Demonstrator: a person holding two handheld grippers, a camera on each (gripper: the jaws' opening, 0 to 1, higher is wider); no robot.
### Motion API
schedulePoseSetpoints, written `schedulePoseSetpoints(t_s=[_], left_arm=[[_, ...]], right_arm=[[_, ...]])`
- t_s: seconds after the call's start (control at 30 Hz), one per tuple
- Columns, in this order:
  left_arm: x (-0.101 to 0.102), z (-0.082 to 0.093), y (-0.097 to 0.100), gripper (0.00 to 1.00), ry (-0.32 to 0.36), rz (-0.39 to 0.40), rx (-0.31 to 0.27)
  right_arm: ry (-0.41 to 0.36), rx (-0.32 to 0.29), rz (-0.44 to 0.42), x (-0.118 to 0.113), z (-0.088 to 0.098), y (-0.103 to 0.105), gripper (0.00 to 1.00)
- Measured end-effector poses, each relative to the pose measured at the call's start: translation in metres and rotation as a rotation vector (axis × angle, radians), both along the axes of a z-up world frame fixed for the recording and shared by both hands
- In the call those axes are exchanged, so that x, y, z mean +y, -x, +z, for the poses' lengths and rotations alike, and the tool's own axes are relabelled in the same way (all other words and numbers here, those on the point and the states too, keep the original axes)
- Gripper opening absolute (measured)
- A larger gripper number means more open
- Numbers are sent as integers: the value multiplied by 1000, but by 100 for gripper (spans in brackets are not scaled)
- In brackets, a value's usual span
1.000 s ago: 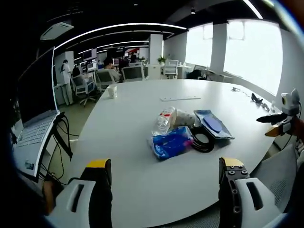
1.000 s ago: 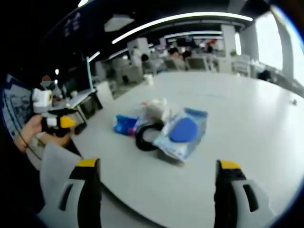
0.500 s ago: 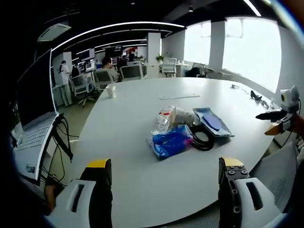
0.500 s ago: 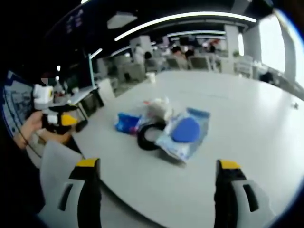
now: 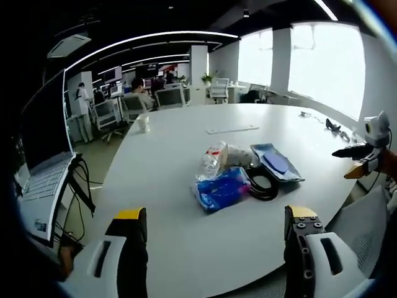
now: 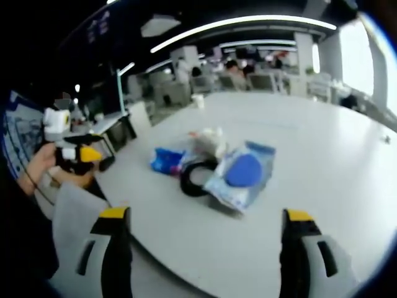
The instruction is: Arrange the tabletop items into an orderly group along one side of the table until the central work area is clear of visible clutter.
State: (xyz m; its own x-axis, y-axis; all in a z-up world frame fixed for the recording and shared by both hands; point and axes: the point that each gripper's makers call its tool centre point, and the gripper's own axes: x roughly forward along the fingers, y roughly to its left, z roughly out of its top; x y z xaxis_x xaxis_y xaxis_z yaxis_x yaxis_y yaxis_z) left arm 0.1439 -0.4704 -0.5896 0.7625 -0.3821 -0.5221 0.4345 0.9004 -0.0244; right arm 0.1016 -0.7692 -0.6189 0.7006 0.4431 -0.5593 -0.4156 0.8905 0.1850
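A small pile lies on the white table [image 5: 186, 143]: a blue crinkled packet [image 5: 221, 189], a black cable coil [image 5: 263, 184], a clear pouch with a blue disc [image 5: 276, 162] and a crumpled clear bottle [image 5: 214, 158]. My left gripper [image 5: 214, 239] stands open at the near edge, well short of the pile. In the right gripper view the same blue-disc pouch [image 6: 240, 172], cable coil [image 6: 193, 177] and blue packet [image 6: 165, 161] lie ahead, and my right gripper [image 6: 201, 239] is open, with nothing between its jaws. The other gripper [image 6: 77, 155] is held at the left.
A white cup [image 5: 144, 121] and a flat white strip [image 5: 232, 129] sit farther back on the table. A laptop [image 5: 46, 161] stands at the left. A small dark object [image 5: 335, 129] lies near the right edge. Office chairs and people are in the background.
Both views shifted only slightly with the hands. The items on the table have not moved, and both grippers stay open.
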Motion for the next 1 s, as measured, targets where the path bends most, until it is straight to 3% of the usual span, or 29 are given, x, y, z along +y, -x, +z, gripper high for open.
schedulePoseSetpoints(t_s=[0.5,1.0], left_arm=[[0,-5,-7,89,-20,-21,15],[0,-8,-29,84,-18,-40,21]], right_arm=[[-1,2,6,0,-2,0,98],[-1,27,12,6,-7,-3,98]])
